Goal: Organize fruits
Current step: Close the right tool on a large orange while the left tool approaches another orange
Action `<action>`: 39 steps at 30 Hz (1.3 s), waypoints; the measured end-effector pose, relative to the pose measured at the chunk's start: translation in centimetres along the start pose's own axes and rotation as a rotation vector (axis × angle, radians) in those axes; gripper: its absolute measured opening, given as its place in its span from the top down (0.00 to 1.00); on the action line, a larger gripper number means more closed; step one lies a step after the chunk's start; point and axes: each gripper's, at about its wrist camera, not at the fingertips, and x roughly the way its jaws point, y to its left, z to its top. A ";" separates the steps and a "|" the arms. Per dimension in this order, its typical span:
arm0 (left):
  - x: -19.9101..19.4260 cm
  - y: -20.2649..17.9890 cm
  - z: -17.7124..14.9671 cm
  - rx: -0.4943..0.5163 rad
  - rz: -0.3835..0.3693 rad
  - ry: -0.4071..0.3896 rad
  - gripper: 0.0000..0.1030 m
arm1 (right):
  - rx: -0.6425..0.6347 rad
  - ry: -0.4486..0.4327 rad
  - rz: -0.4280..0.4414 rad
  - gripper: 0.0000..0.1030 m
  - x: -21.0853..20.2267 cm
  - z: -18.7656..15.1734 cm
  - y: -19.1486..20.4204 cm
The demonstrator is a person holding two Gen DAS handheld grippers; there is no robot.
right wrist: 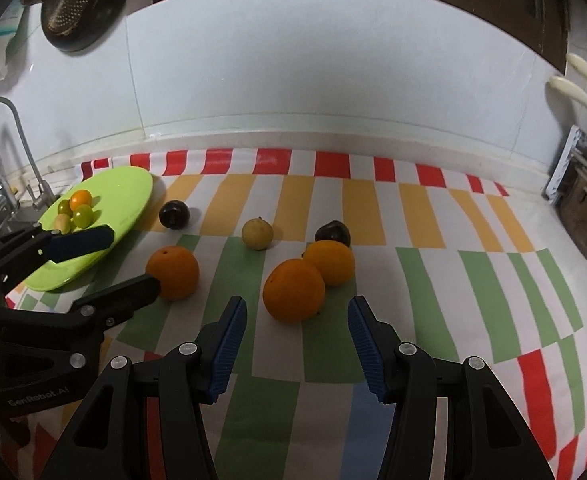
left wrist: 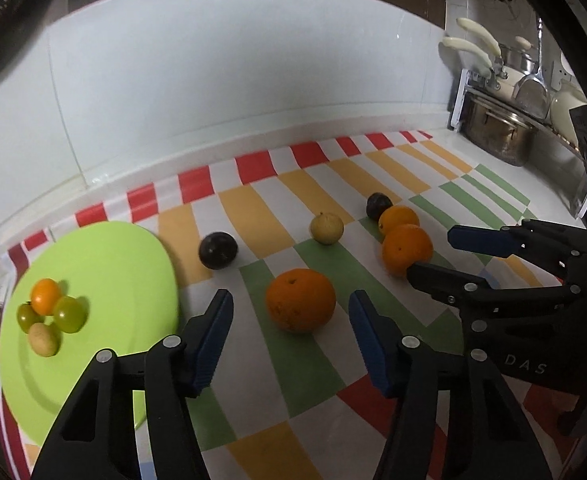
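Left gripper (left wrist: pixel 289 312) hangs spread over the tabletop (left wrist: pixel 333 420), an orange (left wrist: pixel 300 300) between its tips, untouched; plate (left wrist: pixel 125 264) at left. Right gripper (right wrist: pixel 297 316) likewise gapes behind another orange (right wrist: pixel 293 290), pads clear.

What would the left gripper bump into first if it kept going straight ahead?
Probably the big orange. It sits on the striped cloth right in front of the left gripper, lined up with the gap between its open fingers, and nothing lies in between. How far off it is, is hard to judge.
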 end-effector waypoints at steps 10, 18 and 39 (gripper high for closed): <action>2.0 0.2 0.4 -0.031 -0.021 0.040 0.52 | 0.011 0.026 0.018 0.52 1.9 0.3 -0.5; 2.8 0.1 0.6 -0.044 -0.032 0.058 0.59 | 0.034 0.060 0.057 0.60 2.9 0.5 -0.7; -3.0 0.6 0.4 -0.082 0.039 -0.036 0.60 | 0.016 -0.007 0.080 0.62 -1.3 1.5 0.5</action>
